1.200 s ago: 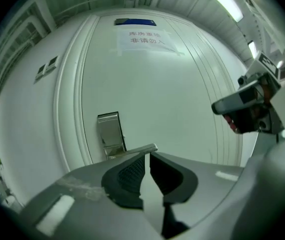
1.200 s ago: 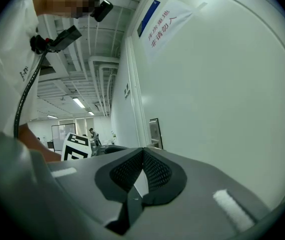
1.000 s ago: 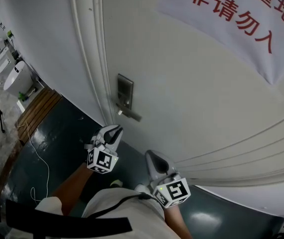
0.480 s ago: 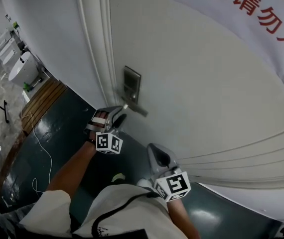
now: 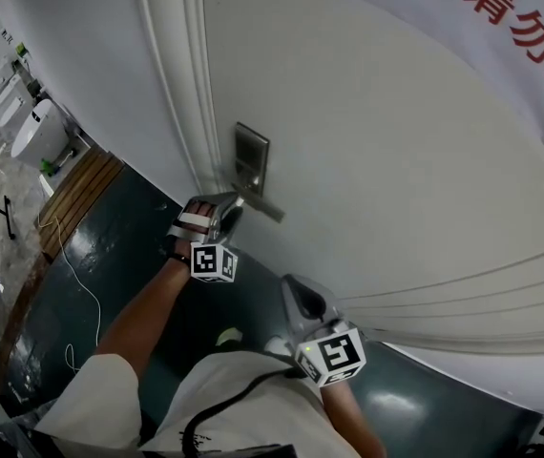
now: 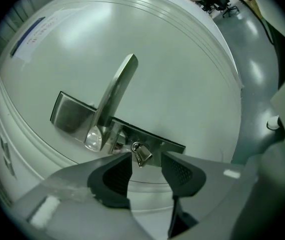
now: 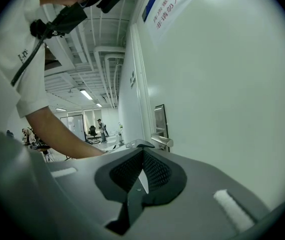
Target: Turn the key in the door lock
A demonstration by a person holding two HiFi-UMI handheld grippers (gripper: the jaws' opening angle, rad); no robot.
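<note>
Since the earlier frame, the left gripper [image 5: 222,214] has closed in on the lock plate [image 5: 250,163] at head-view centre, its jaws just opening. Left gripper view: wide jaws flank the untouched key [image 6: 142,154], lined up for pinching. Right gripper view: the right gripper [image 7: 141,165] is closed, empty and idle.

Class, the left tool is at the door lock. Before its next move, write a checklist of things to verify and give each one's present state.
1. Key seated in the lock plate, below the handle: ok.
2. Left tool open: ok. Its jaws have just been opening and stand apart.
3. Key lined up with the gap between the tips: ok.
4. Pads gripping the key: not ok. Neither pad presses on it.
5. Right tool out of the way: ok. It is shut, empty and held back from the lock.
6. Key already turned: cannot tell.
</note>
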